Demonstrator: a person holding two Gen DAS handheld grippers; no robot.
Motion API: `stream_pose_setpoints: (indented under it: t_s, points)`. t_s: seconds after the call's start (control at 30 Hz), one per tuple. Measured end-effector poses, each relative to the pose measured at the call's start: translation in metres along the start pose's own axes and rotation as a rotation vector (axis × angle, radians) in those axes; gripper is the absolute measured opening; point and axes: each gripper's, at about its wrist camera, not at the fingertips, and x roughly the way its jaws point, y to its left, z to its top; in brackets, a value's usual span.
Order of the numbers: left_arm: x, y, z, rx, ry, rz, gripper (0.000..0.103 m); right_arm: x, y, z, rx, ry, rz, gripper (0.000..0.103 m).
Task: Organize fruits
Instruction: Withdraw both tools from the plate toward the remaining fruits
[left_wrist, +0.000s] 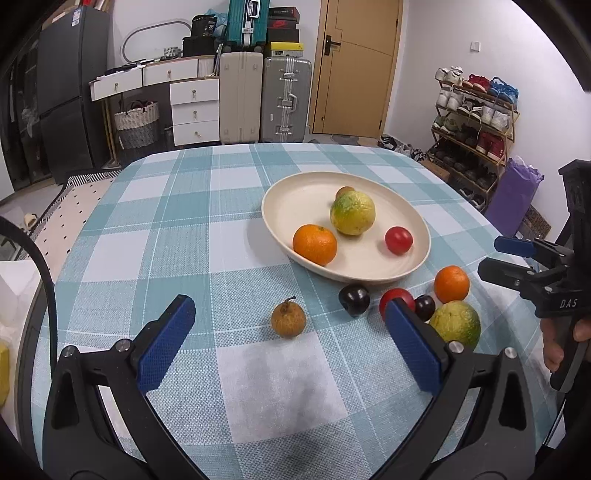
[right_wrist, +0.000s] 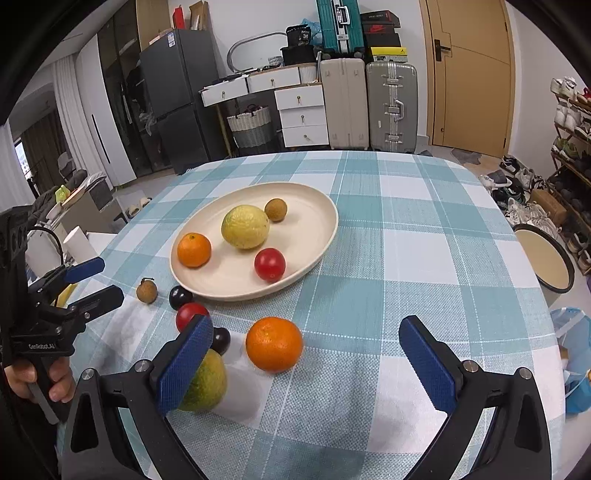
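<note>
A cream plate (left_wrist: 280, 199) holds an orange (left_wrist: 315, 244), a yellow-green citrus (left_wrist: 352, 213), a red tomato (left_wrist: 398, 240) and a small brown fruit (left_wrist: 345, 191). On the checked cloth in front of it lie a brown longan (left_wrist: 288, 318), two dark plums (left_wrist: 354, 299), a second tomato (left_wrist: 397, 297), an orange (right_wrist: 274, 343) and a green citrus (left_wrist: 456, 324). My left gripper (left_wrist: 290, 306) is open, its fingers either side of the longan and short of it. My right gripper (right_wrist: 306, 325) is open just behind the loose orange; its left finger hides part of the green citrus (right_wrist: 207, 384).
The round table's cloth (right_wrist: 406, 229) is bare to the right of the plate (right_wrist: 314, 206). A hand (right_wrist: 22, 380) holds the left gripper (right_wrist: 110, 278) at the table's left edge. Suitcases, drawers and a shoe rack stand beyond the table.
</note>
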Motion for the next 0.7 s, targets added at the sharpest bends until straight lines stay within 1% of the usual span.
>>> stream_pose_setpoints:
  t_s: [0.17,0.27,0.37,0.7]
  points:
    - [0.008,0.001,-0.002,-0.002,0.022,0.003,0.102,0.005,0.0,-0.004,-0.008,0.024,0.003,0.103]
    - [0.011,0.002,-0.003,-0.004,0.031,0.008,0.102,0.009,-0.001,-0.006,-0.02,0.039,-0.009,0.103]
    - [0.014,0.004,-0.004,-0.008,0.041,0.011,0.102,0.017,-0.003,-0.009,-0.017,0.071,-0.016,0.103]
    - [0.024,0.003,-0.006,-0.002,0.072,0.02,0.102,0.026,-0.007,-0.016,-0.044,0.116,0.0,0.103]
